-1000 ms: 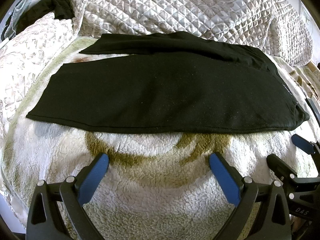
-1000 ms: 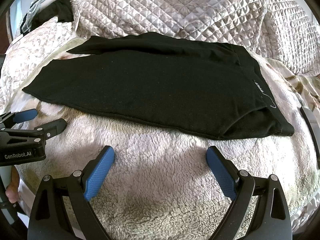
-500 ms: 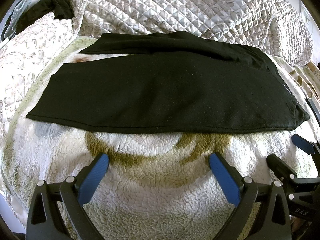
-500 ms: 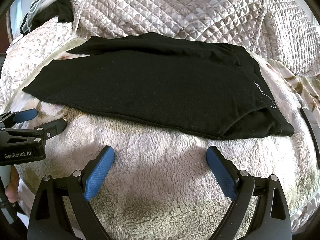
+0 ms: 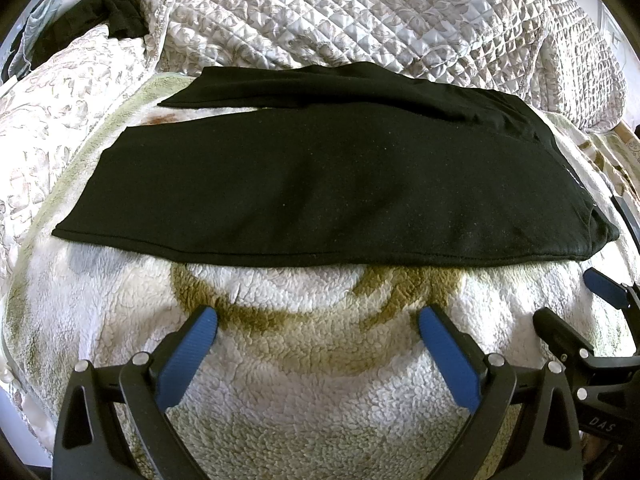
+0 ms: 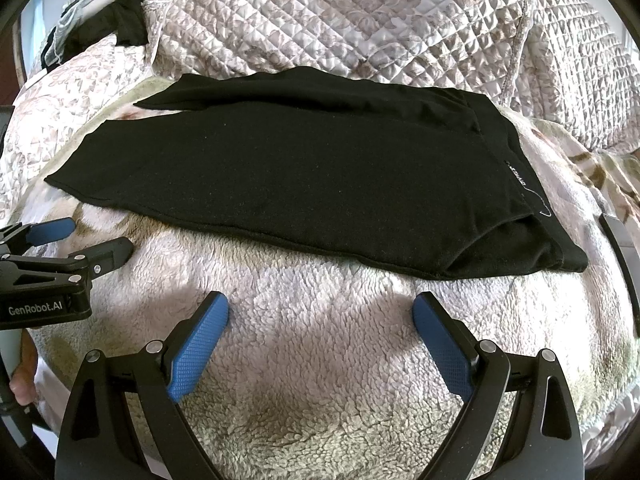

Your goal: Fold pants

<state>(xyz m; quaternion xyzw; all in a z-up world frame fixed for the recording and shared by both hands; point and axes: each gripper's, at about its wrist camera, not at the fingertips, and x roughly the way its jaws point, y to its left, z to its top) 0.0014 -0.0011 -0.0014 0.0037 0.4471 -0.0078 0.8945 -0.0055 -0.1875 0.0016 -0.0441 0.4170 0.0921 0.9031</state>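
Black pants lie flat across a fleecy blanket, folded lengthwise with one leg over the other, waistband to the right and leg ends to the left. My left gripper hovers open over the blanket just short of the pants' near edge, nothing between its blue pads. My right gripper is open too, near the same edge further right. Each gripper shows at the edge of the other's view: the right gripper and the left gripper.
The fleece blanket with an olive ring pattern covers the bed. A quilted beige cover rises behind the pants. Dark clothes hang at the far left. A dark strip lies at the right.
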